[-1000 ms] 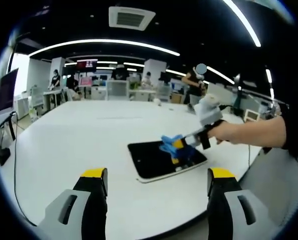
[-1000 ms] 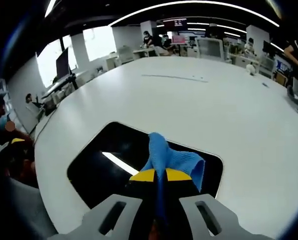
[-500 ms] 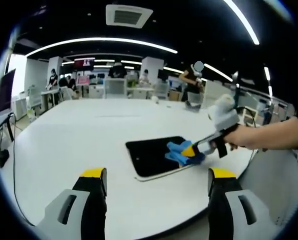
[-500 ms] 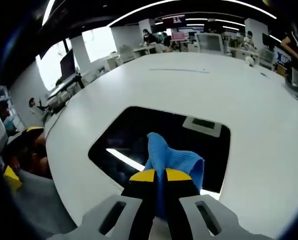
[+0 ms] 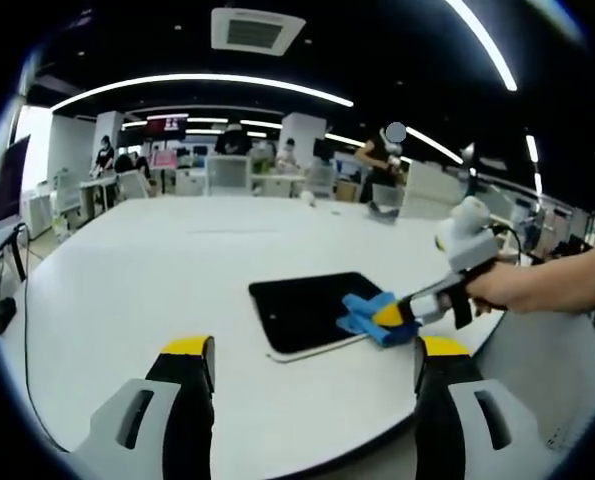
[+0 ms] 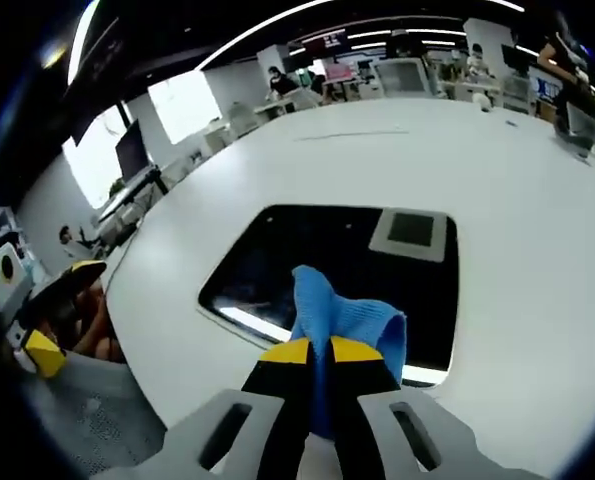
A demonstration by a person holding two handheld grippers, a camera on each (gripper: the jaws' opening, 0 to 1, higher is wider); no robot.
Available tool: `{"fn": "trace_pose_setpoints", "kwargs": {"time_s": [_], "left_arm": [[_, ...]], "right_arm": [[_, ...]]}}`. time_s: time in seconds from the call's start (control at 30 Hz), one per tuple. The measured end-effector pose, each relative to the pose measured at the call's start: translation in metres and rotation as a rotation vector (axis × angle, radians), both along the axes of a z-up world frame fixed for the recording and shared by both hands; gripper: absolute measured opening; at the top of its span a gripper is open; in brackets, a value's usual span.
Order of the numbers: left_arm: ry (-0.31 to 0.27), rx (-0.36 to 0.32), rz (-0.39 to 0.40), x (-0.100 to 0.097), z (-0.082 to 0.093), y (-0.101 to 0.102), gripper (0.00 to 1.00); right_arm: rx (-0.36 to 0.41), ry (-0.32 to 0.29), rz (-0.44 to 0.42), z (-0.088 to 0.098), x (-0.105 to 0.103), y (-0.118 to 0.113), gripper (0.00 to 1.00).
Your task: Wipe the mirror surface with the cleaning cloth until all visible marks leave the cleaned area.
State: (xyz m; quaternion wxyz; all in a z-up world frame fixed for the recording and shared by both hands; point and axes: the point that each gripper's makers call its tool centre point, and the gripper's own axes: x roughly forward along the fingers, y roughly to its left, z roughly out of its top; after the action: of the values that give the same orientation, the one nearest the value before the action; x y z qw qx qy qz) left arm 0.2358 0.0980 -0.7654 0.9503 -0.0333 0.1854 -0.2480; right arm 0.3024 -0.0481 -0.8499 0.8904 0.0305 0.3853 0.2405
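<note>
Yellow-tipped right gripper: jaws closed tight on the blue cleaning cloth, which stands up between them. In the left gripper view this same gripper is held by a hand and presses the cloth against the mirror's near right edge.
Left gripper: jaws spread wide, holding nothing, hovering just short of the mirror.
Mirror: dark, flat on the white table, reflecting a ceiling vent.
Beyond the mirror: desks and standing people at the far side of the room.
</note>
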Motion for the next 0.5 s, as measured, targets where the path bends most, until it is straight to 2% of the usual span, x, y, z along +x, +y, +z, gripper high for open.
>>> {"fn": "trace_pose_setpoints", "kwargs": {"time_s": [0.13,0.23,0.5], "left_arm": [[0.008,0.009,-0.001,0.000,-0.002,0.000,0.82],[0.013,0.012,0.001,0.000,-0.003,0.001,0.82],[0.015,0.017,0.008,0.000,-0.003,0.003,0.81]], "right_arm": [[-0.021,-0.010,0.038,0.000,-0.001,0.000,0.00],[-0.010,0.006,0.032,0.001,-0.001,-0.005,0.00],[-0.022,0.018,-0.015,0.001,0.000,-0.037,0.00]]}}
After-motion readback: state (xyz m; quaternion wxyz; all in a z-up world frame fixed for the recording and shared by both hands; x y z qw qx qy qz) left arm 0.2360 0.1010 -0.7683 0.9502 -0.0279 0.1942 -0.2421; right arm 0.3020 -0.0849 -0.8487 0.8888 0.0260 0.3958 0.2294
